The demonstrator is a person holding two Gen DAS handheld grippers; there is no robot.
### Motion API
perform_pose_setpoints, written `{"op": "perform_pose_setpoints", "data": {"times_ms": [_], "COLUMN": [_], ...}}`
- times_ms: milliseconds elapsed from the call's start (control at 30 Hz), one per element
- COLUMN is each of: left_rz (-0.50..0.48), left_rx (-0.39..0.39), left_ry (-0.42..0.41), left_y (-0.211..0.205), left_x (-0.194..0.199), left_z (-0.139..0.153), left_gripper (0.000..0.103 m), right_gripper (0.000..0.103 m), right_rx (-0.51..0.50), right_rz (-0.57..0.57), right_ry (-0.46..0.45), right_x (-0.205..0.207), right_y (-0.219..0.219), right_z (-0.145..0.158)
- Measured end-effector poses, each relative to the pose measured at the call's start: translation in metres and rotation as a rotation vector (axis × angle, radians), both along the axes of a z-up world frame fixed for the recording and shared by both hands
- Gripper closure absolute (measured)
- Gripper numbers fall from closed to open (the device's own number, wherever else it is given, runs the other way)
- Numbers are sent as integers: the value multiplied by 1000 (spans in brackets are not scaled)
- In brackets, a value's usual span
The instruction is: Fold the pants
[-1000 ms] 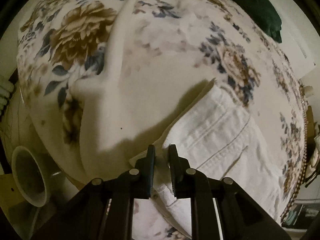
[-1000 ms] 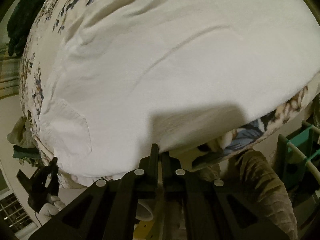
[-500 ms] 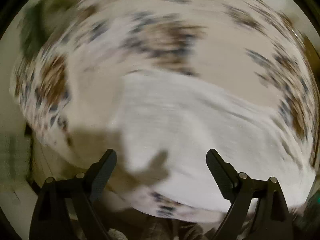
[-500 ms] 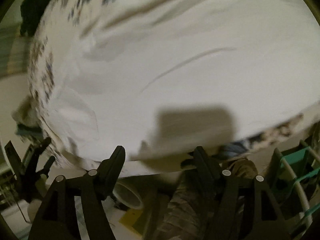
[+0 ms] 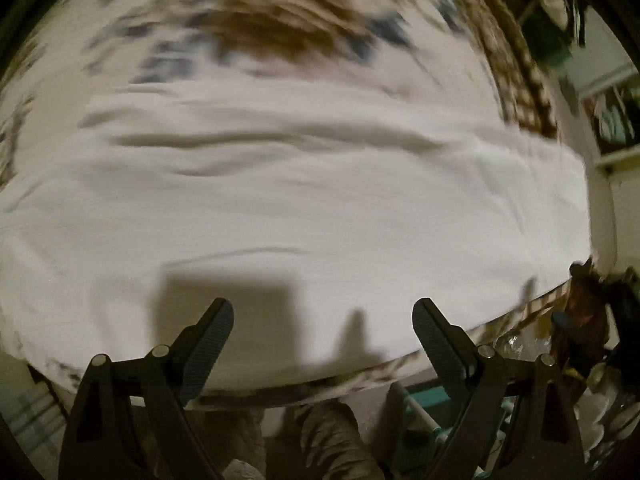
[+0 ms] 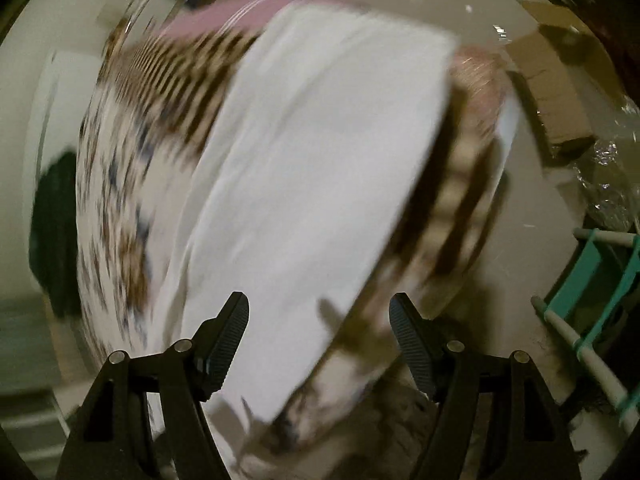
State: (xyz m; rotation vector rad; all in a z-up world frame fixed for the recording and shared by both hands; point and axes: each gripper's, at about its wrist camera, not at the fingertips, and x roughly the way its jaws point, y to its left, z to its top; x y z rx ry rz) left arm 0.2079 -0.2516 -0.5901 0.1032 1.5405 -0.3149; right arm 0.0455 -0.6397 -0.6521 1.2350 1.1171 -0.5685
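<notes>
The white pants (image 5: 304,200) lie flat as a long band across the floral bedspread (image 5: 280,28); the view is motion-blurred. My left gripper (image 5: 323,320) is open and empty, above the pants' near edge. In the right wrist view the pants (image 6: 312,168) run lengthwise away from me over the bed. My right gripper (image 6: 319,316) is open and empty, held over the pants' near end at the bed's edge.
A teal and white rack (image 6: 592,300) stands right of the bed. Cardboard boxes (image 6: 556,92) and clutter lie on the floor beyond. A dark green cloth (image 6: 52,232) lies at the bed's left side. The bed edge (image 5: 360,380) runs just below the left gripper.
Both grippers have opened and let go of the pants. Both have swung fast to the right along the bed; the pants now lie folded lengthwise.
</notes>
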Motion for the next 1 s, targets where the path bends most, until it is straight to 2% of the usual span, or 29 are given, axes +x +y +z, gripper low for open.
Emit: {"op": "perform_pose_setpoints", "data": {"times_ms": [133,167,200,233,267,367,533,567,600,767,833,900,933,1000], "left_rz": [-14,-11,-10,-4,4,6,34,42,47,63,72,73,73,75], "left_rx": [31,46,62,54,37,80,124,129,131,133,130,131,132,138], "left_ry": [98,109,107,101,103,93,86,87,85,53,42,41,43,54], "left_y": [-35,-36,-38,-38,-39,-44,-50,-50,-50,-54,-54,-53,-55,-52], "left_x": [4,6,9,12,14,20,29,32,27,25,25,21,22,20], "left_z": [-47,-54,-61,-62,-63,-68,-69,-69,-68,-67,-67,-68,-68,-70], "left_gripper": [12,12,8,0,0,0,0,0,0,0,0,0,0,0], "right_gripper": [42,46,46,46,46,55,55,58,65,66,66,75,76,76], "right_rx": [28,43,51,48,48,66,93,80,66,103,82,17,-5,-4], "right_rz": [13,2,-10,-25,-31,-18,-7,-6,-1,7,5,54,70,53], "right_ry": [-10,-27,-50,-87,-123,-230,-285,-290,-302,-313,-338,-377,-390,-423], "right_x": [2,1,0,-1,-3,0,14,18,21,44,42,48,50,46], "right_y": [-41,-45,-48,-52,-54,-56,-65,-67,-69,-75,-78,-73,-70,-70], "right_z": [-46,-55,-59,-62,-62,-61,-67,-66,-65,-79,-68,-46,-36,-25]}}
